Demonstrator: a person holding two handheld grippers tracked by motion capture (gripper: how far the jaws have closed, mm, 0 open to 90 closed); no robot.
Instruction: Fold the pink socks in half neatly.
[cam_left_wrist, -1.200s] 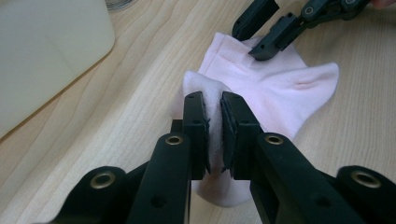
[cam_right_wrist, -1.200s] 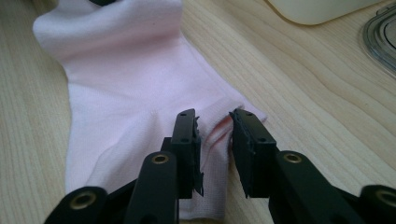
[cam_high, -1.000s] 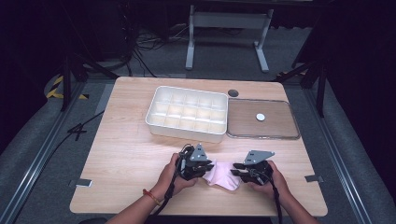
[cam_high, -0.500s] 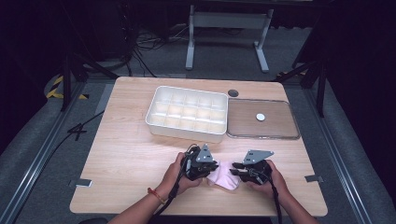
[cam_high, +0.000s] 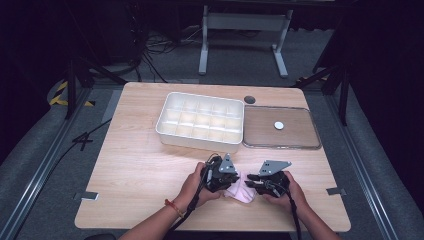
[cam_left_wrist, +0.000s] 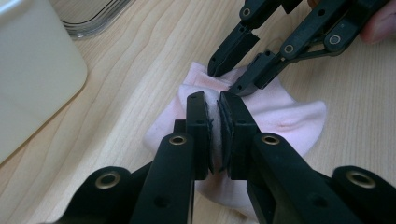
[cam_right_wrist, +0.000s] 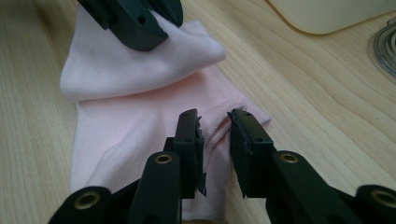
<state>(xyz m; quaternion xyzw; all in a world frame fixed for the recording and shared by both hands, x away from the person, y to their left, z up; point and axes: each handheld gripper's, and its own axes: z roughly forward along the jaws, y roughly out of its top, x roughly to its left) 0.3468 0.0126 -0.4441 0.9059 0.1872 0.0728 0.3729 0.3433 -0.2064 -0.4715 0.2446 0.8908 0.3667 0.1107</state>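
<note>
the left hand-held gripper (cam_left_wrist: 214, 103) clamps a fold of the pink sock (cam_left_wrist: 285, 116) to lift it, while the right hand-held gripper (cam_right_wrist: 215, 122), jaws apart, straddles its edge.

Right gripper (cam_right_wrist: 215, 122) jaws parted over pink sock (cam_right_wrist: 140, 126) edge; left gripper (cam_right_wrist: 135, 18) farther off, on the folded part.

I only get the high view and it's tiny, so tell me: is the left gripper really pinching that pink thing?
Observer: Yes. In the left gripper view the left gripper is shut on a fold of the pink sock.
Operator: What about the other one?
Observer: The right gripper has its jaws a little apart, astride a ridge of the sock near its edge.
Operator: Is the sock flat?
Observer: No. The right gripper view shows its upper part folded over the rest.
</note>
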